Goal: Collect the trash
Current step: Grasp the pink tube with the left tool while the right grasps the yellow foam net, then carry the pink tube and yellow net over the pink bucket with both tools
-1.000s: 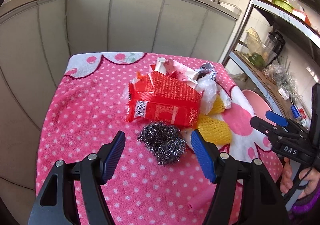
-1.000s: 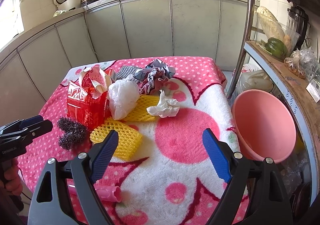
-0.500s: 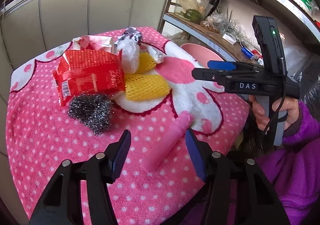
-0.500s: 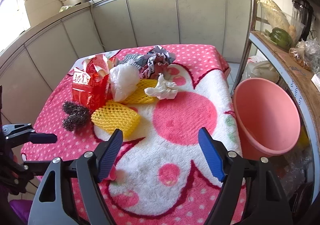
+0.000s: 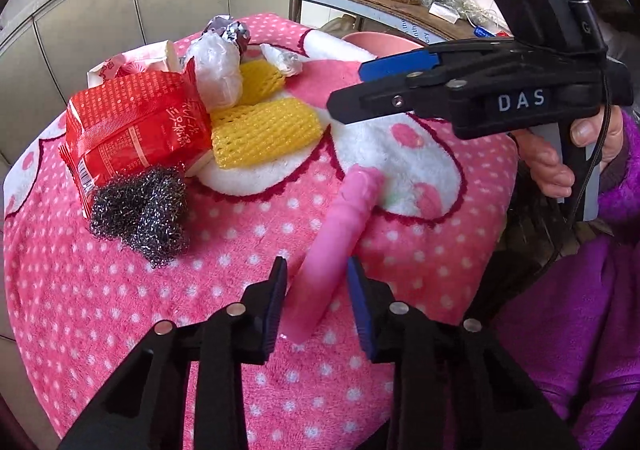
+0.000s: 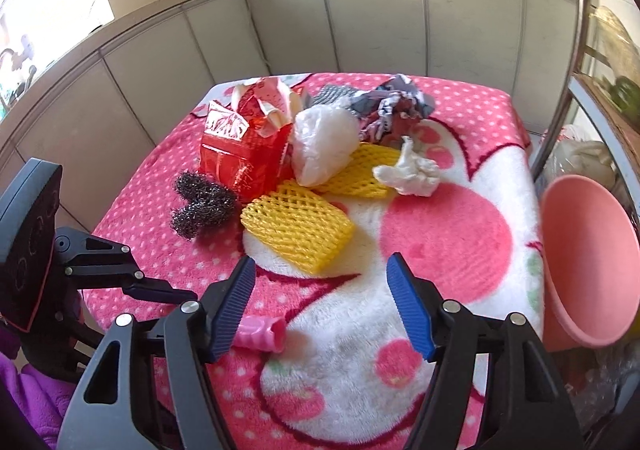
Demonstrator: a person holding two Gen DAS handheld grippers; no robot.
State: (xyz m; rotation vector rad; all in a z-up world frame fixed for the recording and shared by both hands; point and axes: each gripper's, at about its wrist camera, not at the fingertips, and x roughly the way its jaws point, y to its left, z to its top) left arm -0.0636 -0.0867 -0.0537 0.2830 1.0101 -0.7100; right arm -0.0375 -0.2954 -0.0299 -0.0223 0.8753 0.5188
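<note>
Trash lies scattered over a bench covered by a pink fleece blanket with white dots and flower shapes (image 5: 120,290). Nearest the person is a soft pink plastic tube (image 5: 336,250), lying lengthwise on the blanket with its near end between the blue pads of the left tool (image 5: 316,298). The jaws of that tool are closing around the tube; a narrow gap shows on each side, so the pads do not yet press it. In the right wrist view the same pink tube (image 6: 262,334) shows just behind the left pad of the right tool (image 6: 320,298), whose jaws stand wide, are also closing, and have nothing between them.

Further back, a dark steel-wool scourer (image 5: 140,210) lies beside a crinkled red foil packet (image 5: 136,130). A yellow foam fruit net (image 5: 264,134) rests against the packet, with a second yellow net (image 6: 360,170) behind it. A crumpled white plastic bag (image 6: 320,142) sits on the second net, a wad of white tissue (image 6: 412,170) lies just to the side, and a grey-and-purple crumpled wrapper (image 6: 396,106) is at the back of the pile.

A pink plastic basin (image 6: 588,262) stands off the bench edge, at the right of the right wrist view, beside a metal shelf rack (image 6: 560,90). In the left wrist view a hand in a purple fleece sleeve (image 5: 560,166) grips the handle of the right tool (image 5: 360,90).
</note>
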